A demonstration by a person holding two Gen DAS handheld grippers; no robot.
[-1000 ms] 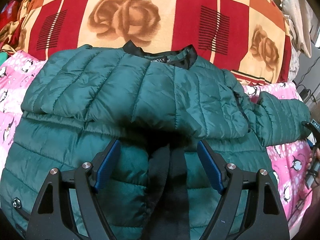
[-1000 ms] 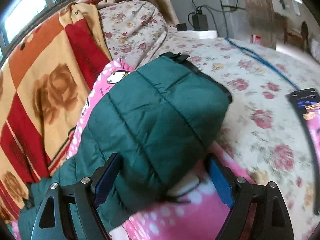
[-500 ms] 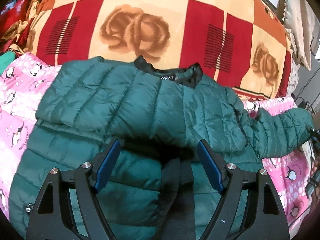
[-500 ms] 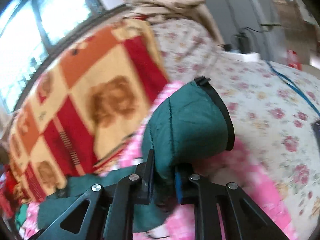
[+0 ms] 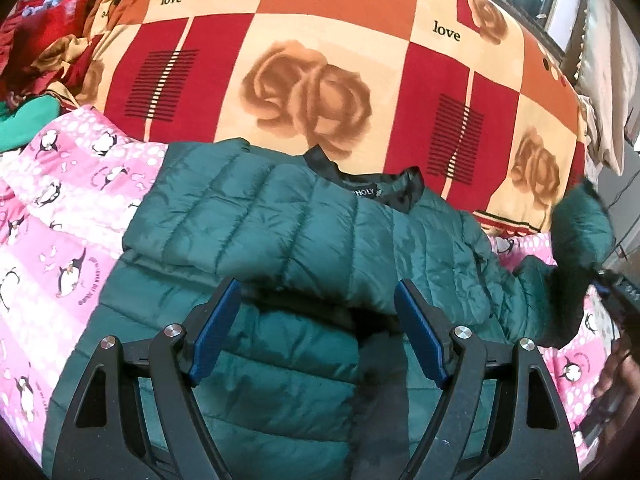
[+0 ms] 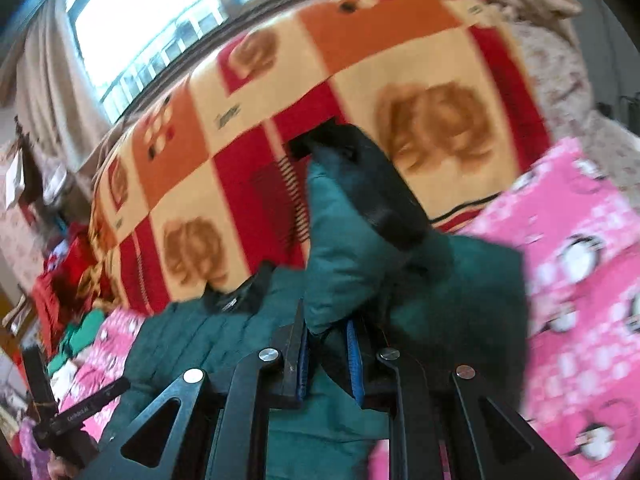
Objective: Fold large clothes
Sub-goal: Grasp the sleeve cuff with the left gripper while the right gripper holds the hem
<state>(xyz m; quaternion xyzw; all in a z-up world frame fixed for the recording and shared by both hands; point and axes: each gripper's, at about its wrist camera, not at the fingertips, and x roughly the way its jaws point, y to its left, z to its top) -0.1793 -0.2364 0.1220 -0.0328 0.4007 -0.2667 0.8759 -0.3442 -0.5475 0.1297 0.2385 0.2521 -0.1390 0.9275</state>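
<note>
- One green quilted jacket (image 5: 304, 236) lies spread across the middle of the left wrist view, on a pink penguin-print sheet (image 5: 60, 216), its black collar (image 5: 384, 188) toward the top of the frame
- One sleeve is folded flat across the chest, running from centre to left in that view; the second sleeve (image 5: 580, 224) is raised off the sheet at the right edge
- The left gripper (image 5: 318, 332) hangs over the lower half of the jacket at the bottom centre, its two blue pads (image 5: 216, 332) spread wide with nothing pinched between them
- The right gripper (image 6: 328, 360) sits at the bottom centre of its own view, both jaws clamped tight on the raised sleeve (image 6: 344, 252); the black cuff (image 6: 372, 184) stands above them near mid-frame
- One checked blanket (image 5: 320, 60) in red, orange and cream with brown roses fills the upper part of both views, behind the jacket
- One window (image 6: 144, 28) shows bright at the upper left of the right wrist view
- That view is blurred, so finer detail is unclear
</note>
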